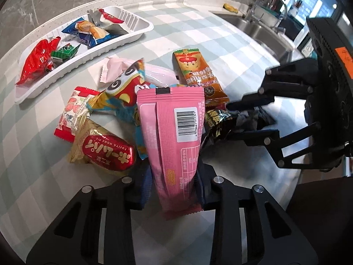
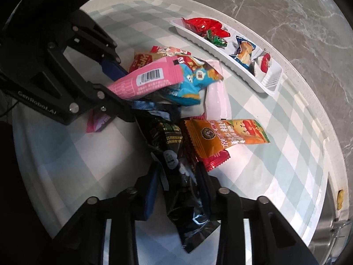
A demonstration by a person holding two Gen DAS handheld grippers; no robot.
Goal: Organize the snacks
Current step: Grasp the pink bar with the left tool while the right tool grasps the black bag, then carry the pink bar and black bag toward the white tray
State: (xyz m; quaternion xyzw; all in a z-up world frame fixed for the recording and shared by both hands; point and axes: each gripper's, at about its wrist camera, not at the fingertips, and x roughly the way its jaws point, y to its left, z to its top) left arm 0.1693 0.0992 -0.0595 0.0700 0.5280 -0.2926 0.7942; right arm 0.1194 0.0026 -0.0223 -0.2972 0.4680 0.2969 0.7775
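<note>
Tablecloth (image 1: 198, 28), checked, carries the white tray (image 1: 141, 32) at its far edge, several snacks already in its compartments. Nearer me, a loose pile of packets. My left gripper (image 1: 174, 190) is clamped on the pink packet (image 1: 172, 128), which stands up between its pads. My right gripper (image 2: 178, 190) pinches the black packet (image 2: 187, 201), just beside the orange packet (image 2: 222, 137).

Bright daylight, fisheye-warped dark corners
</note>
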